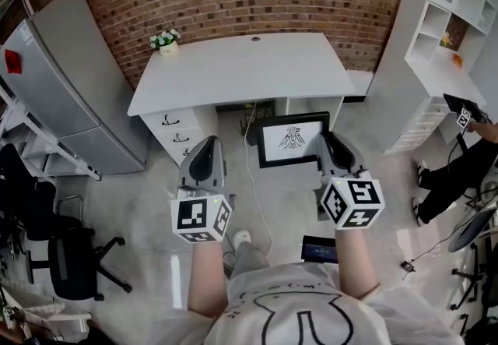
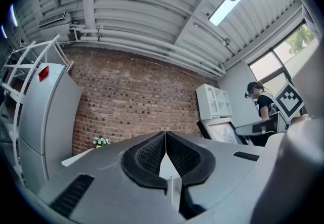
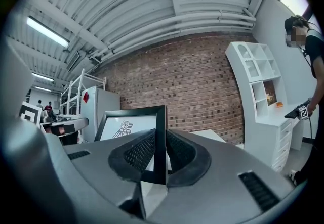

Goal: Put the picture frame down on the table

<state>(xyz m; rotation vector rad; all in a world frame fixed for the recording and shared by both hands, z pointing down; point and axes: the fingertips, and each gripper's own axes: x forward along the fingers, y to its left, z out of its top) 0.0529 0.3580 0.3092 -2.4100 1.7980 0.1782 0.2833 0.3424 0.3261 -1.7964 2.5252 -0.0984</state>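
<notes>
The black picture frame (image 1: pixel 293 139) with a white print of a bird figure hangs in the air in front of the white table (image 1: pixel 241 71), below its front edge. My right gripper (image 1: pixel 330 146) is shut on the frame's right edge; in the right gripper view the frame (image 3: pixel 132 127) stands upright with its black side bar pinched between the jaws. My left gripper (image 1: pixel 204 160) floats to the left of the frame, shut, with nothing in it (image 2: pixel 165 143). The frame (image 2: pixel 218 131) shows small at the right of the left gripper view.
A small flower pot (image 1: pixel 165 42) stands at the table's back left corner. A drawer unit (image 1: pixel 180 130) sits under the table's left side. A grey cabinet (image 1: pixel 70 86) is at left, a white shelf unit (image 1: pixel 443 32) and a person (image 1: pixel 459 168) at right, a black office chair (image 1: pixel 70 258) lower left.
</notes>
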